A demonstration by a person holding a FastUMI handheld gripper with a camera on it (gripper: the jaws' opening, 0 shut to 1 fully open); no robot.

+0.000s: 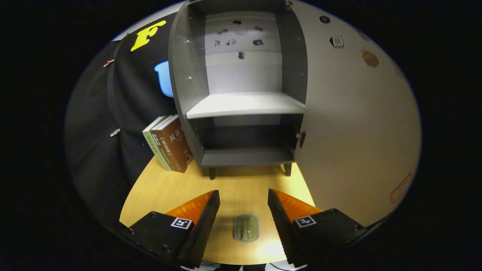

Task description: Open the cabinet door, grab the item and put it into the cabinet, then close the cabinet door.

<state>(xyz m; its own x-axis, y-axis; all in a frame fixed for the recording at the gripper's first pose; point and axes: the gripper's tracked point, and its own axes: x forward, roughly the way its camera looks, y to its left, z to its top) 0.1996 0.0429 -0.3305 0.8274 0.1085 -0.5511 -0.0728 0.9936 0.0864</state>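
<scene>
A small, oval, olive-green item (246,228) is seen flat on the desk (233,188) between the wide-set jaws of the gripper (244,199); the cabinet (244,105) at 12 o'clock is found open.

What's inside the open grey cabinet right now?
The grey cabinet holds one pale shelf, bare, and the dark lower compartment looks bare too, though its back corners are shadowed. The small greenish oval item lies on the wooden table between the open tongs.

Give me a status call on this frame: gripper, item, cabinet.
Gripper open, fingers straddling the small item on the table, not touching. Cabinet ahead, door swung open, shelves bare. Books lean beside it, clear of the path.
</scene>
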